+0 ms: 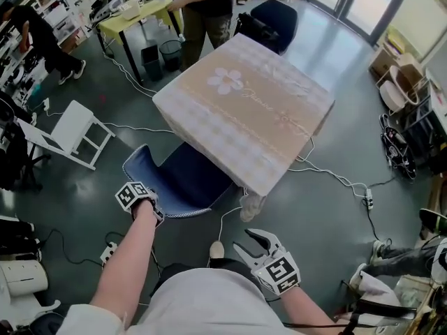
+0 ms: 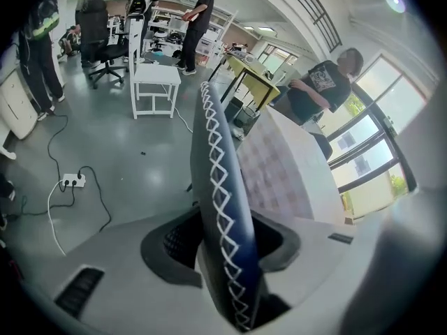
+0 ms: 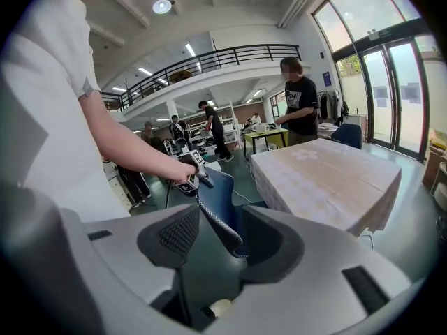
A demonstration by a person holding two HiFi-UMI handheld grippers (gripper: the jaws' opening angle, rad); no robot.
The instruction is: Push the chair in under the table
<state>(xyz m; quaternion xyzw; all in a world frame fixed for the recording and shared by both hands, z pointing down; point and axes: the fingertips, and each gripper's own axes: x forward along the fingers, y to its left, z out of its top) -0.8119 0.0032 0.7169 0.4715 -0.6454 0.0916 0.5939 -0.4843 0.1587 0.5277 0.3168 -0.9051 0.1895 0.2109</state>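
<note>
Looks down on one blue chair [image 1: 178,180] at the lower-left side of a cloth-covered table [image 1: 244,110], seat already partly under the cloth's hanging edge, curved back sticking out toward the bottom of the frame. Leaves bare grey floor [image 1: 98,187] left of the chair and below the table's right corner, crossed by white cables [image 1: 334,176] and dotted with two power strips, one at lower left [image 1: 108,253], one at right [image 1: 368,201]. Hems the space in with a white stool [image 1: 73,135] near the left edge, a yellow desk [image 1: 133,16] over two dark bins [image 1: 160,54] at upper left, a second, dark chair [image 1: 276,19] beyond the table's far corner, and clutter down the right edge. Shows one person [image 1: 206,12] standing at the top, between desk and table.

Catches the left gripper [image 2: 225,237] part-open astride the stitched top edge of the chair back, dark gaps showing on either side, not clamped on it. Finds the right gripper [image 3: 213,236] at lower centre, jaws wide apart, nothing between them, apart from chair and table. Counts two grippers, two chairs, one table.
</note>
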